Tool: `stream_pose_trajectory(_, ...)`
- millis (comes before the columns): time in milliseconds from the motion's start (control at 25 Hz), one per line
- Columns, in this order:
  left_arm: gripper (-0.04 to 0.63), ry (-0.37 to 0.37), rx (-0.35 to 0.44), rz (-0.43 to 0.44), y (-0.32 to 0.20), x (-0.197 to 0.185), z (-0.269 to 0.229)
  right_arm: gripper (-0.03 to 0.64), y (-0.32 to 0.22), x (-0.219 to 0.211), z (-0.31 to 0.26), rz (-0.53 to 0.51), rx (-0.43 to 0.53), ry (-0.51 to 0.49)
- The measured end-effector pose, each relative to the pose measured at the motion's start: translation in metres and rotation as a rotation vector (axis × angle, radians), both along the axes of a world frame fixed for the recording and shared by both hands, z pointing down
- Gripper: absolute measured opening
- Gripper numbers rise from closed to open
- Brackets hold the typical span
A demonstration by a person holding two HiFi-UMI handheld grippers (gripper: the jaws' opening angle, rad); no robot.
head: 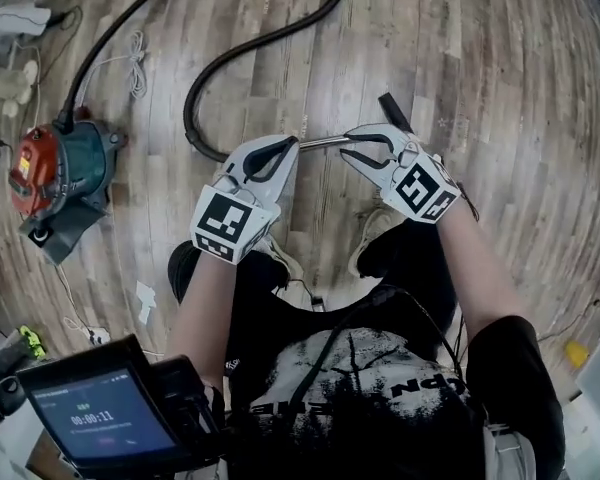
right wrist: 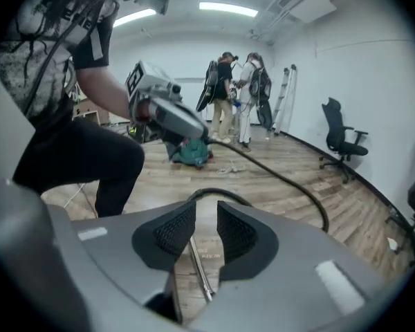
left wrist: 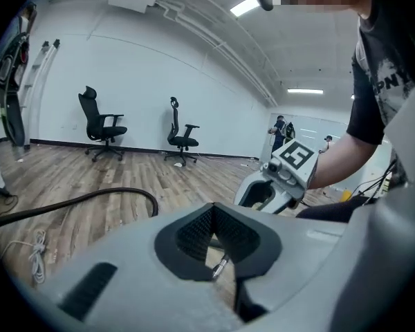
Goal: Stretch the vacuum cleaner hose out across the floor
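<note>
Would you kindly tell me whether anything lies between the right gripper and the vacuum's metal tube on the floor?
Nothing visible does. The right gripper hangs just over the metal tube, jaws apart, with the tube showing between them in the right gripper view.

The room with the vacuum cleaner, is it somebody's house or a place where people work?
Most likely a place where people work, maybe an office or test room, not a house. It has a wide wood floor, bare white walls with two office chairs, and long ceiling lights.
</note>
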State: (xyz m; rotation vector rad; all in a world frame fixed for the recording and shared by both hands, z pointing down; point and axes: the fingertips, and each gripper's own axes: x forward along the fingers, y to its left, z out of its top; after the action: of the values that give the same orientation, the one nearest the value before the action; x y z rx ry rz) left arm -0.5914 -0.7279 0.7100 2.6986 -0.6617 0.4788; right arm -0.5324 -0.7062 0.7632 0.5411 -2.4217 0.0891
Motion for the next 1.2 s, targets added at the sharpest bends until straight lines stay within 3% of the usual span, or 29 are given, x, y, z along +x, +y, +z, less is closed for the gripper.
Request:
stream_pose_trajectory(160, 0.002, 0.026, 0.000, 0.020, -0.019, -0.011, 0.082, 0.195, -0.006, -0.030, 0.155, -0.080, -0.101, 0.149)
stream_pose_trajectory(360, 0.002, 0.032, -0.022, 0.022, -0.022, -0.012, 0.153, 0.231, 0.009, -0.038, 0.333, -0.166, -0.241, 0.372)
stream_pose_trajectory(480, 0.002, 0.046, -0.051, -0.012, -0.018, -0.017, 0.174, 0.238, 0.012, -0.025, 0.404, -0.189, -0.294, 0.509)
stream_pose_trajectory(680, 0.002, 0.048, -0.103, -0.095, -0.005, -0.031, 0.195, 0.245, 0.009, -0.016, 0.462, -0.205, -0.337, 0.632)
stream_pose_trajectory(960, 0.002, 0.042, -0.103, -0.147, 0.013, -0.048, 0.200, 0.223, 0.014, -0.023, 0.496, -0.225, -0.380, 0.678)
stream_pose_trajectory(1080, 0.002, 0.043, -0.103, -0.168, 0.012, -0.053, 0.197, 0.178, 0.010, -0.030, 0.503, -0.254, -0.358, 0.736)
stream_pose_trajectory(1200, 0.002, 0.056, -0.115, -0.180, 0.013, -0.055, 0.196, 0.184, 0.011, -0.033, 0.510, -0.269, -0.330, 0.775)
